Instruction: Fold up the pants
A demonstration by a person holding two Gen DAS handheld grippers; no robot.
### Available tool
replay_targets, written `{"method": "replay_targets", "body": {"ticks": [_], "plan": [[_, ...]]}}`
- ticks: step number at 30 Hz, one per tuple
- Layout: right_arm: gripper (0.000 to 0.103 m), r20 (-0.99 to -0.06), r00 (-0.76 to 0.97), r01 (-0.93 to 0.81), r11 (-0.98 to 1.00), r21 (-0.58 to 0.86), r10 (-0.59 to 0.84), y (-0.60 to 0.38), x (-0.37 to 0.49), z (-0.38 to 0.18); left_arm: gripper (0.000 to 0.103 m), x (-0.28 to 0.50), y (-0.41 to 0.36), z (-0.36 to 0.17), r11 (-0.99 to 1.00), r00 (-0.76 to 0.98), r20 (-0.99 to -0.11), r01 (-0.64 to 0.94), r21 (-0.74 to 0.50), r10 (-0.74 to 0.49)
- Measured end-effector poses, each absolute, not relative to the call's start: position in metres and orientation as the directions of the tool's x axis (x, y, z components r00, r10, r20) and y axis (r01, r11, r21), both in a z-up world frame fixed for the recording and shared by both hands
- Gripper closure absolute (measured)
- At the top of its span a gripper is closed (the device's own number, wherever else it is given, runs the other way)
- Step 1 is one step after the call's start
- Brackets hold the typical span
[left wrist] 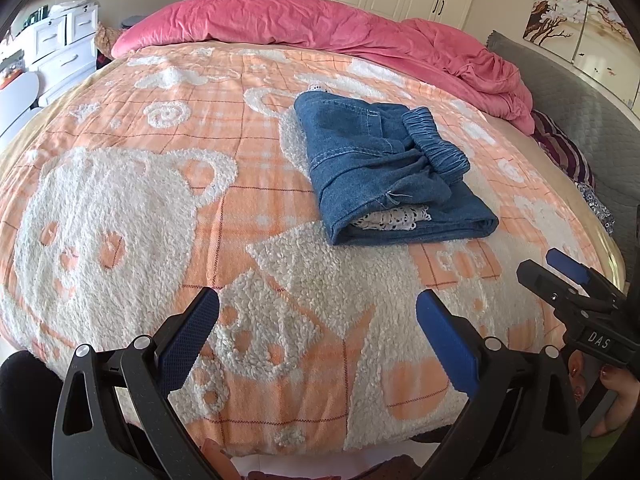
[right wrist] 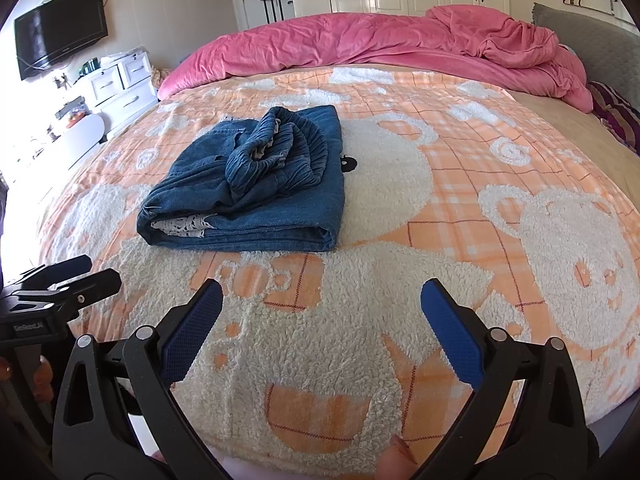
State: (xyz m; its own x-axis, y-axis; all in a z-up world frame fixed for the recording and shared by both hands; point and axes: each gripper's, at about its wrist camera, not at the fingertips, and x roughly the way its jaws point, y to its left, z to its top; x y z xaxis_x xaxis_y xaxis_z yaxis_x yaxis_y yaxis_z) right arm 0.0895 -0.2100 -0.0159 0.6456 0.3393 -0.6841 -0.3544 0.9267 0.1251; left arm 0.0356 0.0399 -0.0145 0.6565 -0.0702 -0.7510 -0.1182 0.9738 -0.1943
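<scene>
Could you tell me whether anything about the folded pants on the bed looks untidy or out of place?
The denim pants are folded, but the elastic waistband lies bunched on top, and white lace pokes from the near edge. Both grippers are open and clear.

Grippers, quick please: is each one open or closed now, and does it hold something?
Left gripper: open, holds nothing.
Right gripper: open, holds nothing.
The folded pants lie on the blanket, apart from both.
</scene>
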Motion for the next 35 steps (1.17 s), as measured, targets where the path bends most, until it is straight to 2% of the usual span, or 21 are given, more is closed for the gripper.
{"method": "replay_targets", "body": {"ticks": [11, 18, 23, 26, 30, 32, 35], "plan": [[0.009, -0.686, 0.645, -0.353, 0.927, 0.124, 0.337, -0.21, 0.089, -0.017, 0.005, 0.033, 0.038, -0.01, 0.974, 0.658, -0.748, -0.105, -0.2, -0.083], [0.009, -0.688, 0.642, -0.353, 0.927, 0.127, 0.339, -0.211, 0.09, -0.017, 0.005, 0.032, 0.033, -0.004, 0.984, 0.642, -0.767, -0.144, -0.107, 0.011], [0.009, -0.695, 0.638, -0.326, 0.934, 0.146, 0.332, -0.218, 0.095, -0.022, 0.005, 0.028, 0.033, 0.008, 0.985, 0.694, -0.719, -0.094, -0.146, -0.04], [0.009, -0.696, 0.642, -0.296, 0.942, 0.16, 0.32, -0.232, 0.104, -0.021, 0.005, 0.031, 0.043, 0.018, 0.974, 0.711, -0.698, -0.086, -0.209, -0.087], [0.009, -0.689, 0.686, -0.182, 0.972, 0.15, 0.235, -0.283, 0.133, -0.01, 0.004, 0.068, 0.091, 0.008, 0.961, 0.618, -0.786, -0.208, -0.181, -0.014], [0.009, -0.693, 0.715, -0.062, 0.996, 0.065, 0.089, -0.325, 0.16, -0.004, 0.004, 0.086, 0.125, 0.0, 0.947, 0.589, -0.808, -0.265, -0.184, 0.008], [0.009, -0.712, 0.702, 0.081, 0.996, 0.036, -0.031, -0.387, 0.199, -0.007, 0.004, 0.117, 0.18, -0.011, 0.915, 0.525, -0.834, -0.399, -0.065, 0.17]]}}
